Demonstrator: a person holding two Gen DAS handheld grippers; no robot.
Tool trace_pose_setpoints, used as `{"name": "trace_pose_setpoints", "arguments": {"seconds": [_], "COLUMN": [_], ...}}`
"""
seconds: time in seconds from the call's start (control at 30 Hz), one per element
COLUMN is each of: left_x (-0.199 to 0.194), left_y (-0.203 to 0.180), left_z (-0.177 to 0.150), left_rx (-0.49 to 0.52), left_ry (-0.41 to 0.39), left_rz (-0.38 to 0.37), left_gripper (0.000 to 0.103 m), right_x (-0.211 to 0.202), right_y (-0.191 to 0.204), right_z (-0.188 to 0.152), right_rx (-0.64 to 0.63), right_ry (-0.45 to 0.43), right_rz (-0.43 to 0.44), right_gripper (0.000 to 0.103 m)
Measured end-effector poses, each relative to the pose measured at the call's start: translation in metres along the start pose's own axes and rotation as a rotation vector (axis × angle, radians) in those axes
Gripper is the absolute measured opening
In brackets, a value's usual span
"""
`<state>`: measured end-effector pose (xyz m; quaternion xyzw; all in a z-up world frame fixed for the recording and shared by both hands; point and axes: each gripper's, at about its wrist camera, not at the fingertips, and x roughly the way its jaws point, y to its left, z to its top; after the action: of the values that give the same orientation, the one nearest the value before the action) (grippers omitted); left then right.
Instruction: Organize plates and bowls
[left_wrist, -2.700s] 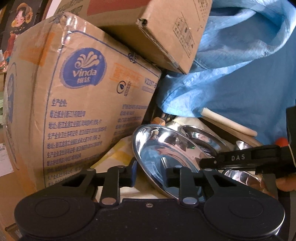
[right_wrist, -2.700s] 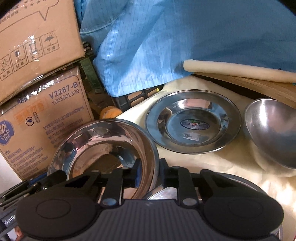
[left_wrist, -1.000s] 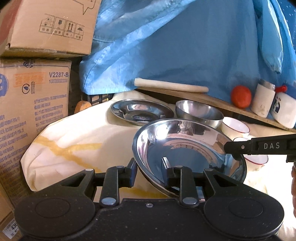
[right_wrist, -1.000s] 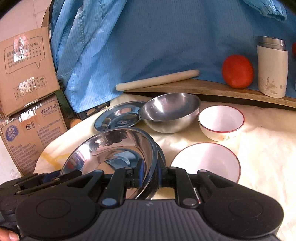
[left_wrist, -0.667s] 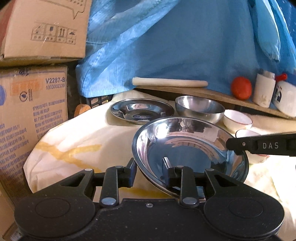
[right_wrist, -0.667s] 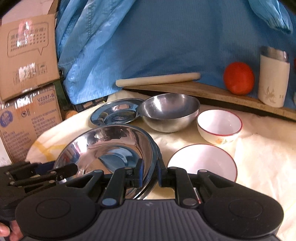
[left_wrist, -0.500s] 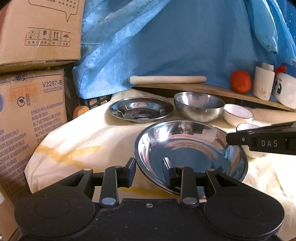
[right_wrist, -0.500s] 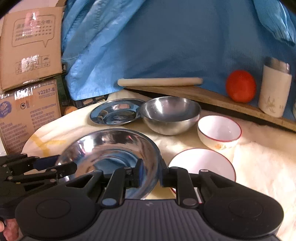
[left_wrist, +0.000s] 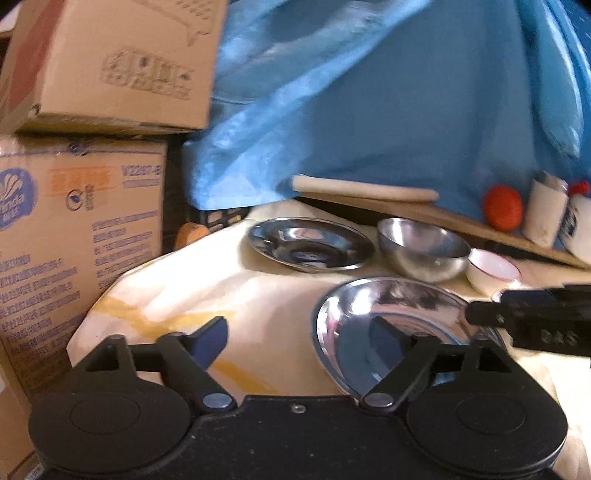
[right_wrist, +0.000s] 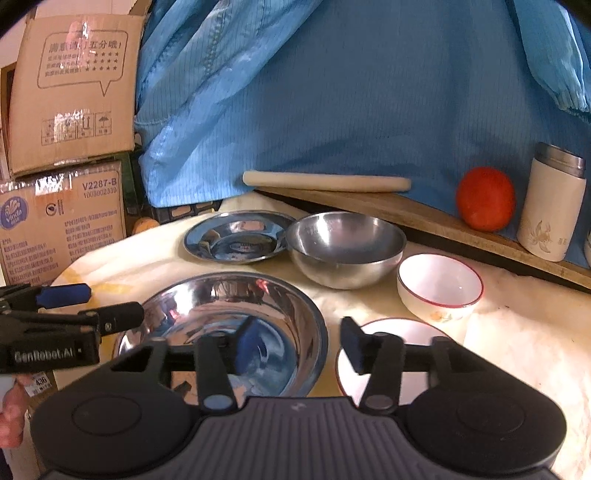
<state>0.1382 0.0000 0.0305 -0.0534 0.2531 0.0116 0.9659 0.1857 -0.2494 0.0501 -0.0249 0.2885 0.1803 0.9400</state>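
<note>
The large steel basin (right_wrist: 221, 325) sits on the cream cloth (right_wrist: 517, 332) near the front of the table, its polished inside mirroring the blue fabric above. The right gripper (right_wrist: 295, 341) hovers over the basin's right rim with its fingers spread apart and released, the left pad above the bowl's interior and the right pad over the white red-rimmed plate (right_wrist: 391, 354) that lies just beside the basin. The left gripper (left_wrist: 314, 332) is likewise spread wide and grasps nothing: its left pad hangs over bare cloth, its right finger over the basin's (left_wrist: 399, 332) near rim; whether that finger touches the metal cannot be told. In the right wrist view the left gripper (right_wrist: 77, 306) reaches in from the left, its tips at the basin's left edge. Behind the basin stand a shallow steel plate (right_wrist: 236, 236) and, touching or nearly touching it, a deep steel bowl (right_wrist: 343, 247); to the right of that is a small white bowl with a red rim (right_wrist: 439, 284). A wooden board (right_wrist: 424, 218) runs along the back, carrying a pale rolling pin (right_wrist: 325, 181), an orange-red round fruit (right_wrist: 484, 197) and a cream flask with a metal lid (right_wrist: 552, 206). Blue cloth (right_wrist: 351, 92) drapes behind everything, and two cardboard boxes (right_wrist: 70, 147) are stacked at the left.
</note>
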Motion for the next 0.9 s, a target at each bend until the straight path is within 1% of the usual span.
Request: {"name": "trace_pose_setpoints", "arguments": {"seconds": [0.03,0.07,0.13,0.2,0.33,0.4,0.5,0.6,0.67,0.73,0.9], "left_x": [0.002,0.005,0.009,0.014,0.03,0.04,0.06,0.08,0.09,0.099,0.113], "left_y": [0.004,0.009,0.017,0.024,0.033,0.038,0.051,0.065,0.07,0.071,0.065], "left_z": [0.002,0.004,0.008,0.015,0.029,0.035,0.041,0.043,0.043,0.044,0.047], "left_rx": [-0.018,-0.041,-0.08,-0.113,-0.169,-0.207,-0.284,-0.386,-0.431,-0.443,-0.415], "left_ry": [0.004,0.008,0.009,0.006,0.004,0.014,0.036,0.06,0.077,0.082,0.077], "left_rz": [0.0,-0.001,0.0,0.001,0.001,0.006,0.005,0.002,-0.004,-0.004,-0.01], "left_gripper": [0.092,0.094,0.096,0.101,0.102,0.102,0.102,0.102,0.102,0.102,0.102], "right_x": [0.0,0.0,0.001,0.004,0.011,0.016,0.027,0.044,0.057,0.069,0.103], "right_y": [0.0,-0.001,-0.001,-0.002,-0.002,-0.002,-0.004,-0.008,-0.013,-0.018,-0.025], "right_z": [0.001,0.003,0.007,0.014,0.032,0.043,0.06,0.078,0.089,0.098,0.12], "right_rx": [0.0,0.002,0.003,0.002,-0.007,-0.021,-0.04,-0.05,-0.037,-0.023,0.014], "right_ry": [-0.007,-0.018,-0.039,-0.058,-0.097,-0.118,-0.136,-0.112,-0.078,-0.046,0.028], "right_rz": [0.001,0.001,0.0,0.0,0.003,0.006,0.013,0.039,0.071,0.116,0.202], "right_gripper": [0.069,0.073,0.084,0.091,0.1,0.102,0.103,0.103,0.103,0.103,0.103]}}
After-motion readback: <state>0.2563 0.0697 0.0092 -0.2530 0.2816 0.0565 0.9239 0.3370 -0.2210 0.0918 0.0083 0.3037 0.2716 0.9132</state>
